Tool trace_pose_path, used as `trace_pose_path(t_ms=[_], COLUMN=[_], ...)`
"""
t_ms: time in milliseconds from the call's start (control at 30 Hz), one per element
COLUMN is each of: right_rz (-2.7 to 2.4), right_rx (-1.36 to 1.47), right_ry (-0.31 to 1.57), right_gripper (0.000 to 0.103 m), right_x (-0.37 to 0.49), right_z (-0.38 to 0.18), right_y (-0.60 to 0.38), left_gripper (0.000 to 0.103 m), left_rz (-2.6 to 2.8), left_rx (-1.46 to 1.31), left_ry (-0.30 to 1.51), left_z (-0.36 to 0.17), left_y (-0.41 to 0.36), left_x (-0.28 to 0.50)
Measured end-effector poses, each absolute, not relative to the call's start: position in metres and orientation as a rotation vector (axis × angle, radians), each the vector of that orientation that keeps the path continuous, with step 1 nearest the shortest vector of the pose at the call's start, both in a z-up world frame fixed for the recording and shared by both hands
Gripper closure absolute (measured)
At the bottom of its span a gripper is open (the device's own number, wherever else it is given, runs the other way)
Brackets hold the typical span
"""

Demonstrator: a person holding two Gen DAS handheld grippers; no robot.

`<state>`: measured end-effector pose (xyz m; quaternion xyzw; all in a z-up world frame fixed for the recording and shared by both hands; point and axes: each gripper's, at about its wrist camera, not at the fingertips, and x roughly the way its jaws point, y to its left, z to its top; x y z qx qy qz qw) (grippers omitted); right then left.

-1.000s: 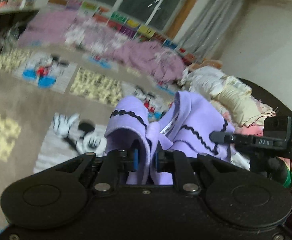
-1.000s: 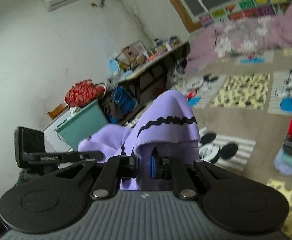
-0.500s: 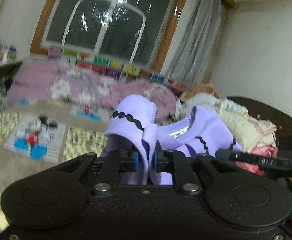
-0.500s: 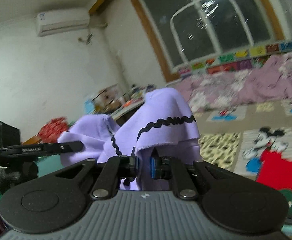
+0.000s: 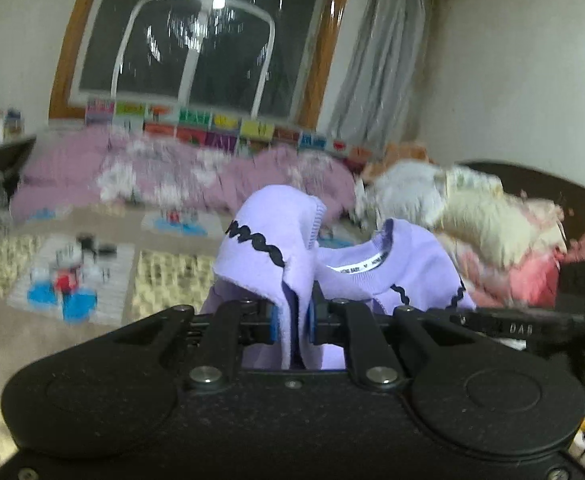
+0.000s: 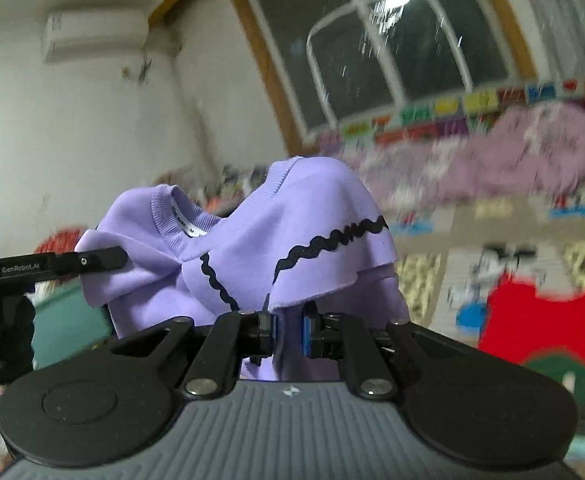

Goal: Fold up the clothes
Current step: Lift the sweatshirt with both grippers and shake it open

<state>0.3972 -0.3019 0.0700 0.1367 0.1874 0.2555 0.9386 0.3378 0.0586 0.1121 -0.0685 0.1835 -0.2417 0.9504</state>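
Pinching the lilac top (image 5: 408,264) aloft, left gripper (image 5: 292,316) and right gripper (image 6: 288,328) clamp its shoulder edges.

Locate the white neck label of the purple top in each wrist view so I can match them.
Left wrist: neck label right of centre, inside the purple top collar.
Right wrist: neck label left of centre, inside the collar.
Shared landmark: arched window behind.

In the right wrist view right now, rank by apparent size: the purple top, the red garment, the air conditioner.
1. Purple top, though it is nearest the camera, which inflates it.
2. Red garment, cut off by the frame.
3. Air conditioner, far away on the wall.
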Motion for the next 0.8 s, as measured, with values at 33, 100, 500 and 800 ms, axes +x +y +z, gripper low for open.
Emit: trace_pose_path(t_ms=[33, 100, 500, 800], right_rz=[0.535, 0.549, 0.582, 0.535], right_rx=[0.27, 0.251, 0.169, 0.23], right_ry=[0.408, 0.445, 0.551, 0.672], right_gripper=[0.089, 0.089, 0.08, 0.044], right_x=[0.389, 0.369, 0.234, 0.161], right_z=[0.061, 0.046, -0.015, -0.045], right_y=[-0.3, -0.296, -0.265, -0.251], left_gripper=[0.092, 0.092, 0.092, 0.07], left_rz=[-0.498, -0.508, -0.527, -0.469], left_rx=[-0.137, -0.137, -0.18, -0.297], left_ry=[0.389, 0.421, 0.576, 0.666], left_z=[0.102, 0.081, 0.006, -0.031], left_y=[0.059, 0.058, 0.055, 0.06], left_x=[0.327, 0.306, 0.197, 0.142])
